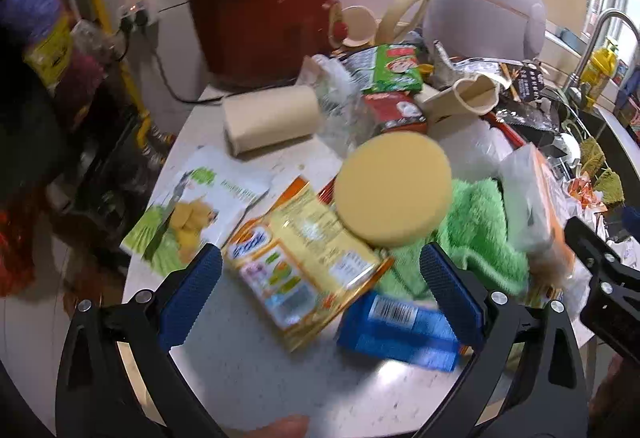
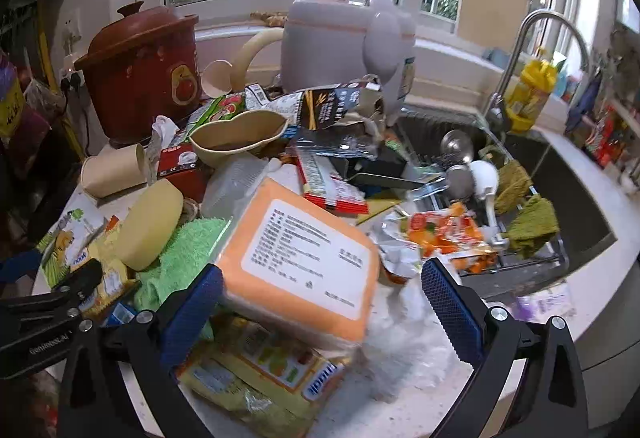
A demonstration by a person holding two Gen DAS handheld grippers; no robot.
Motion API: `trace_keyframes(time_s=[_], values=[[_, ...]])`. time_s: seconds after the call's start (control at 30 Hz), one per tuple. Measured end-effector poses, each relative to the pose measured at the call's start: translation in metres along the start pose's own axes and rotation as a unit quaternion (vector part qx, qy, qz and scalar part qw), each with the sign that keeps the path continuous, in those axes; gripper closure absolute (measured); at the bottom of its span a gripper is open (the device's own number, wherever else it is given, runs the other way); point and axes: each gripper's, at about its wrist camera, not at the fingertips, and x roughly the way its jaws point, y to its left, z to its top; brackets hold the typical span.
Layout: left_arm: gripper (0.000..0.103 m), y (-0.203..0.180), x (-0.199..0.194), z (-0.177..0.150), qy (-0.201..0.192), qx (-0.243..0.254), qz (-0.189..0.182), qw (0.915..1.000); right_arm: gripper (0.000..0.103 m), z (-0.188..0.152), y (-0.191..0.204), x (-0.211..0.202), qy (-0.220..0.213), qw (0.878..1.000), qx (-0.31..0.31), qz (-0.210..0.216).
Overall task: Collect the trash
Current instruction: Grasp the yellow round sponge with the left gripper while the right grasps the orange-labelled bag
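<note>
Looking forward from the left wrist, the left gripper [image 1: 320, 278] is hovering wide open over a cluttered white counter [image 1: 248, 370], its blue pads gripping nothing. Between and just beyond the fingers a yellow snack wrapper [image 1: 304, 262] is lying flat in the lower middle of the frame, overlapping a blue packet [image 1: 400, 330] to its right. A round yellow sponge [image 1: 394, 188] is sitting in the centre, partly on the wrapper and on a green cloth [image 1: 480, 234]. A white leaflet [image 1: 196, 206] is lying at centre left, a cardboard roll [image 1: 272, 118] above it, and a dark red pot [image 1: 260, 6] is standing at the top. The other gripper is poking in at the right edge.

Looking from the right wrist, the right gripper [image 2: 322, 302] is likewise spread wide and holding nothing. An orange pack [image 2: 304, 266] with a white label is lying between its fingers in the lower middle, resting on a yellow wrapper [image 2: 260, 370], with crumpled clear plastic [image 2: 400, 342] to the right. An orange wrapper [image 2: 444, 234] is lying right of centre beside the sink [image 2: 560, 198]. A beige bowl [image 2: 240, 136] is sitting at centre left among more packets, and a pale rice cooker [image 2: 344, 46] is standing at the top centre.
</note>
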Motion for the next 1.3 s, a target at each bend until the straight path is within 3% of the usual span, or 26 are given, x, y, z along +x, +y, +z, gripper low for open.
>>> trace_keyframes(time_s=[0.27, 0.4, 0.53, 0.63, 0.7, 0.77, 1.0, 1.17, 1.27, 1.3], values=[[0.006, 0.002, 0.006, 0.005, -0.010, 0.033, -0.002, 0.9994, 0.005, 0.014, 0.009, 0.039, 0.050, 0.998, 0.038, 0.021], [0.006, 0.007, 0.007, 0.004, -0.005, 0.029, -0.007, 0.9995, 0.004, 0.009, 0.008, 0.066, 0.106, 0.990, 0.083, 0.038], [0.006, 0.005, 0.009, 0.005, -0.005, 0.041, -0.008, 0.9991, 0.004, 0.007, 0.011, 0.069, 0.095, 0.993, 0.068, 0.032], [0.006, 0.000, 0.014, 0.009, -0.002, 0.055, -0.012, 0.9984, 0.018, 0.008, 0.012, 0.064, 0.078, 0.994, 0.056, 0.043], [0.006, -0.003, 0.016, 0.012, -0.001, 0.060, -0.018, 0.9980, 0.038, 0.010, 0.017, 0.058, 0.064, 0.996, 0.034, 0.045], [0.006, -0.005, 0.018, 0.015, -0.002, 0.063, -0.020, 0.9978, 0.048, 0.012, 0.021, 0.052, 0.054, 0.997, 0.017, 0.045], [0.006, -0.020, 0.023, 0.025, -0.002, 0.082, -0.044, 0.9956, 0.058, 0.021, 0.007, 0.038, 0.044, 0.996, 0.016, 0.081], [0.006, -0.035, 0.028, 0.027, -0.004, 0.102, -0.041, 0.9939, 0.057, 0.016, -0.003, 0.037, 0.051, 0.995, 0.012, 0.080], [0.007, -0.046, 0.035, 0.028, -0.003, 0.120, -0.029, 0.9924, 0.017, 0.012, -0.007, 0.047, 0.072, 0.997, 0.015, 0.034], [0.007, -0.047, 0.039, 0.029, -0.002, 0.124, -0.022, 0.9921, 0.010, 0.012, -0.010, 0.058, 0.092, 0.996, 0.021, 0.000]])
